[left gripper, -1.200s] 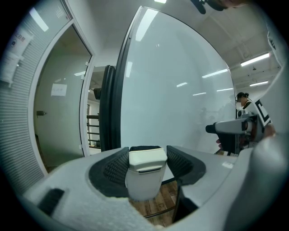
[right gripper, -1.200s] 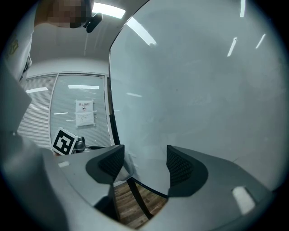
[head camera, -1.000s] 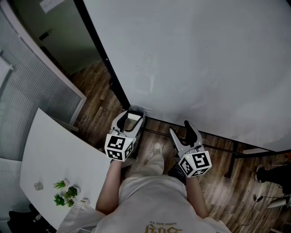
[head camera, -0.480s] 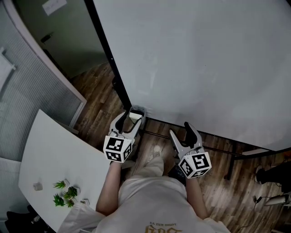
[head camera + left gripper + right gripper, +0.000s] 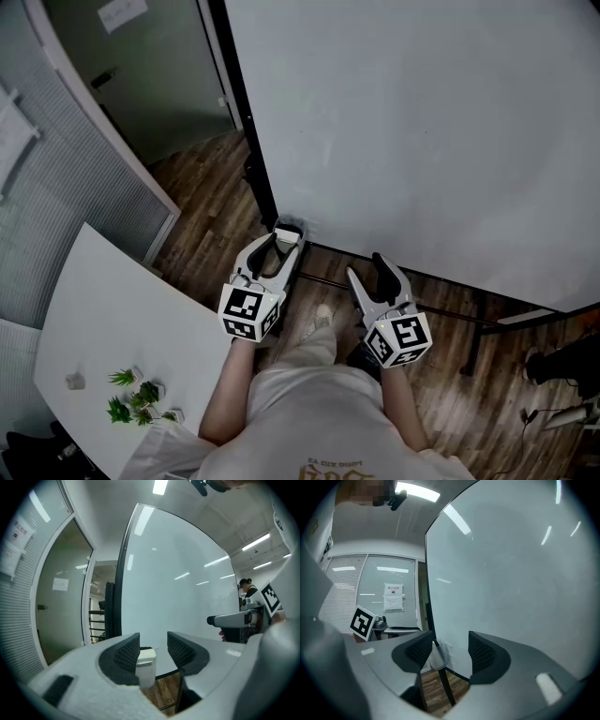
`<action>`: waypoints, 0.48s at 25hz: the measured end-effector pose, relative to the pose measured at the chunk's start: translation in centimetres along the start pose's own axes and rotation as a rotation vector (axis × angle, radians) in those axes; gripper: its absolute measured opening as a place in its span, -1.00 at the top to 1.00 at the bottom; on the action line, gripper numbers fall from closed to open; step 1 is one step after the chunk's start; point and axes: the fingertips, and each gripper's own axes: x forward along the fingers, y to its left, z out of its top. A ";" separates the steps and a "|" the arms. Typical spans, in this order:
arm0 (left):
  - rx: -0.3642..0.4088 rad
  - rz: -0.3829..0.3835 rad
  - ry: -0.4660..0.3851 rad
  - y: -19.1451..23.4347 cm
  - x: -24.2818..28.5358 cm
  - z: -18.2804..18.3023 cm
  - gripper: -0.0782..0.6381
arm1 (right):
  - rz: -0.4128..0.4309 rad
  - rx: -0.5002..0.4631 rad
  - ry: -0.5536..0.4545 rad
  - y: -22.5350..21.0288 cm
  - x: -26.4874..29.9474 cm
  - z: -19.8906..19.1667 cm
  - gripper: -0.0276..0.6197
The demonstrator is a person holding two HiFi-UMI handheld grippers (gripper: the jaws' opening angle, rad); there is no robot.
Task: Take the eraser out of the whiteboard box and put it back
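Observation:
A small white whiteboard box (image 5: 288,231) hangs at the lower left corner of the big whiteboard (image 5: 422,131). I cannot make out the eraser in it. My left gripper (image 5: 279,247) points at the box from just below, its jaws closing with nothing pressed between them. In the left gripper view the box (image 5: 146,660) stands just beyond the left gripper (image 5: 153,649). My right gripper (image 5: 368,271) is held further right in front of the board's lower edge, its jaws also closing on nothing. In the right gripper view the box (image 5: 439,655) shows past the right gripper (image 5: 449,649).
A white table (image 5: 112,319) with small green plants (image 5: 136,394) stands at the lower left. Blinds and a glass partition (image 5: 56,187) run along the left. The whiteboard's black stand bar (image 5: 469,323) crosses the wooden floor (image 5: 216,187). A person's shoe (image 5: 553,361) is at the right.
The left gripper has risen closer to the box. Both grippers' jaws have narrowed a little. The head view has shifted slightly.

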 end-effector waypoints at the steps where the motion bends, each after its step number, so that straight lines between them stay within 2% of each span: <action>1: 0.002 0.000 -0.008 -0.1 -0.2 0.3 0.29 | 0.000 -0.005 -0.002 0.2 -0.1 0.1 0.19; 6: 0.046 0.005 -0.047 -0.7 -1.2 1.7 0.55 | -0.006 -0.033 0.009 0.6 -0.4 0.3 0.40; 10: 0.030 -0.004 -0.057 -1.0 -1.7 1.9 0.79 | -0.008 -0.055 0.026 1.1 -0.3 0.2 0.72; 12: 0.029 -0.006 -0.048 -1.0 -1.8 1.7 0.79 | -0.007 -0.068 0.032 1.3 -0.2 0.1 0.88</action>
